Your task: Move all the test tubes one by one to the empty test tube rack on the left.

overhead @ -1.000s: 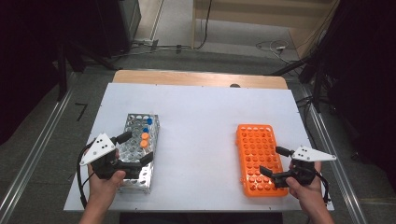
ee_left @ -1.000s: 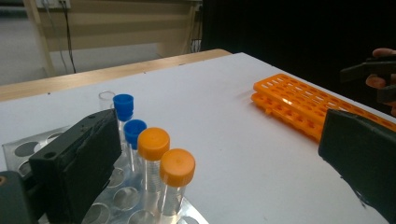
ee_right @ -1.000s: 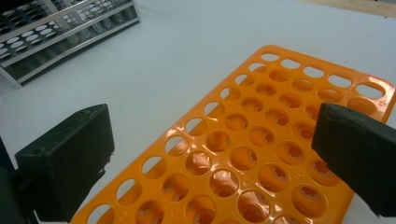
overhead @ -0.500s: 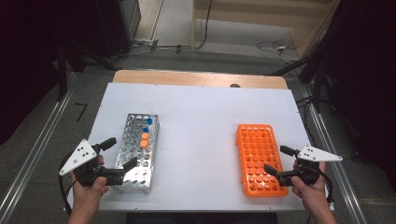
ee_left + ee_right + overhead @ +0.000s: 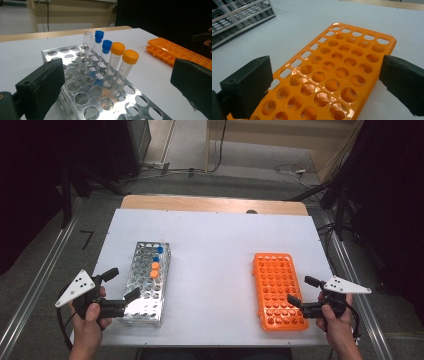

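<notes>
Left gripper (image 5: 122, 285) wide, empty, beside metal rack (image 5: 147, 282); right gripper (image 5: 302, 291) wide, empty, beside orange rack (image 5: 277, 290).

White table (image 5: 215, 250) w/ wood strip (image 5: 210, 204) along its far edge; small dark spot (image 5: 251, 212) on that strip, right of centre. Grey floor (image 5: 250, 150) beyond table, w/ cables (image 5: 290, 169) lying on it. Metal rails (image 5: 35, 290) run along table's left & right sides. Black stands behind, at far left.
</notes>
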